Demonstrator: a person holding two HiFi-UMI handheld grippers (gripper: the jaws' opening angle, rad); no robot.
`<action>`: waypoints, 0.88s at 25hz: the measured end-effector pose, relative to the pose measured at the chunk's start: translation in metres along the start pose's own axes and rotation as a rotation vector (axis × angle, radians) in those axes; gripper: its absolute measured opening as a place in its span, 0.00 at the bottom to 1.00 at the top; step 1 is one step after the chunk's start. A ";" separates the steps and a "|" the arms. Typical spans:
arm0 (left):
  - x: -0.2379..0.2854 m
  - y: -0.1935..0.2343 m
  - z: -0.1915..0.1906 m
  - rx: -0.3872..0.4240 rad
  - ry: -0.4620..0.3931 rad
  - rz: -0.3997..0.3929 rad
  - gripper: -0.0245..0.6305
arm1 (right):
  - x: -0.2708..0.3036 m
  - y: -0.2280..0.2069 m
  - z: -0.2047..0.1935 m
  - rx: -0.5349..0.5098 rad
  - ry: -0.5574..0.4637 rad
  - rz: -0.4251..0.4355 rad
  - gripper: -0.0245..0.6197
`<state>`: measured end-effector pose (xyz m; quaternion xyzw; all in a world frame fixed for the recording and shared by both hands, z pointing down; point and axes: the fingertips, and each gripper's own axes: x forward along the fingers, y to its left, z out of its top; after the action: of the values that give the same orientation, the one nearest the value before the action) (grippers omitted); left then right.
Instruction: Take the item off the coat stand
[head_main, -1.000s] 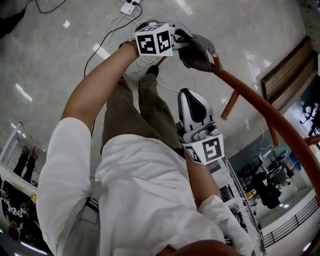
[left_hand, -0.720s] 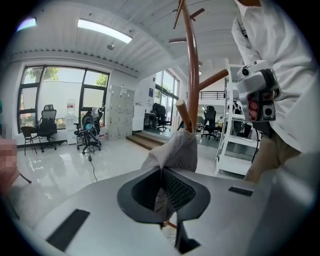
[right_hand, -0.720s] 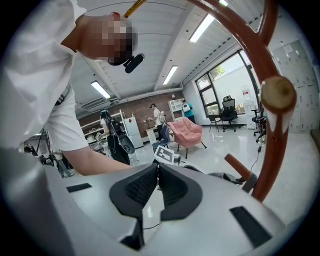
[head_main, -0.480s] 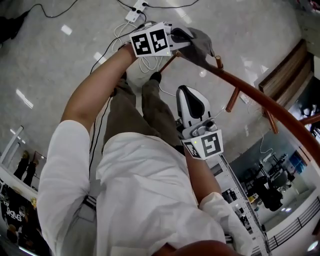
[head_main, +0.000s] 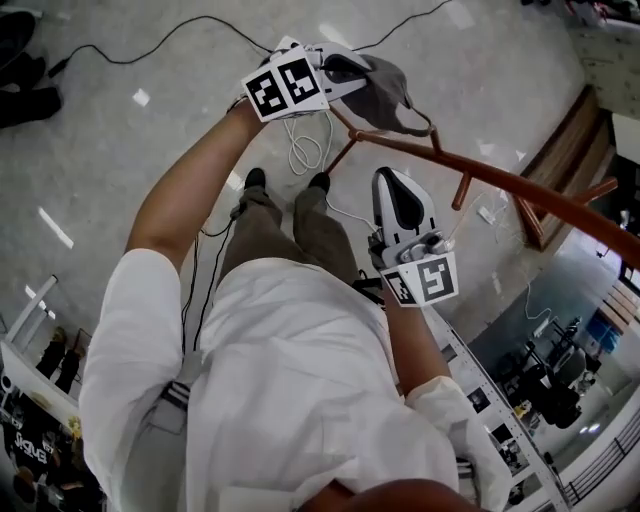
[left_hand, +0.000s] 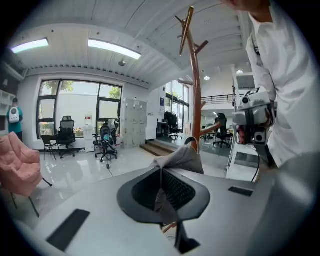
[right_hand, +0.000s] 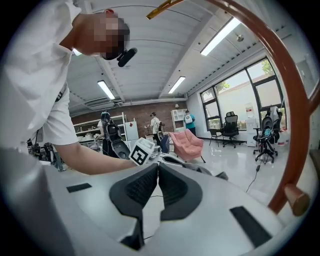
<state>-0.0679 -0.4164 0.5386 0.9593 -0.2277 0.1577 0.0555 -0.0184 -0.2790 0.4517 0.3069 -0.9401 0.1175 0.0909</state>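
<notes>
A grey cap (head_main: 385, 88) hangs from my left gripper (head_main: 347, 68), which is shut on its fabric just above an upper peg (head_main: 437, 140) of the red-brown wooden coat stand (head_main: 520, 185). The cap's strap dangles close to that peg; contact cannot be told. In the left gripper view the cap (left_hand: 181, 158) is pinched between the jaws of the left gripper (left_hand: 161, 172), with the stand's pole (left_hand: 196, 100) behind. My right gripper (head_main: 392, 176) is lower, beside the pole, shut on nothing. The right gripper view has the right gripper (right_hand: 157, 167) and the curved pole (right_hand: 292, 95).
White cables (head_main: 300, 150) and a black cord (head_main: 150, 55) trail over the glossy floor beneath. A wooden step (head_main: 560, 150) lies to the right. A pink armchair (right_hand: 186, 145) and office chairs (left_hand: 107, 142) stand farther off. A lower peg (right_hand: 295, 199) juts near my right gripper.
My left gripper has carried the cap up and to the left, off the peg's tip. The right gripper has stayed shut beside the pole.
</notes>
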 end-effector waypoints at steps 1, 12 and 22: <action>-0.014 0.001 0.008 -0.018 -0.015 0.013 0.07 | -0.002 0.001 0.006 -0.011 -0.009 -0.013 0.08; -0.201 0.005 0.118 -0.183 -0.161 0.191 0.07 | -0.034 0.027 0.096 -0.069 -0.156 -0.161 0.08; -0.321 -0.027 0.160 -0.299 -0.301 0.325 0.07 | -0.073 0.042 0.150 -0.080 -0.249 -0.241 0.08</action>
<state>-0.2829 -0.2862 0.2809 0.9040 -0.4051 -0.0154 0.1359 -0.0002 -0.2474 0.2840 0.4258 -0.9043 0.0295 -0.0007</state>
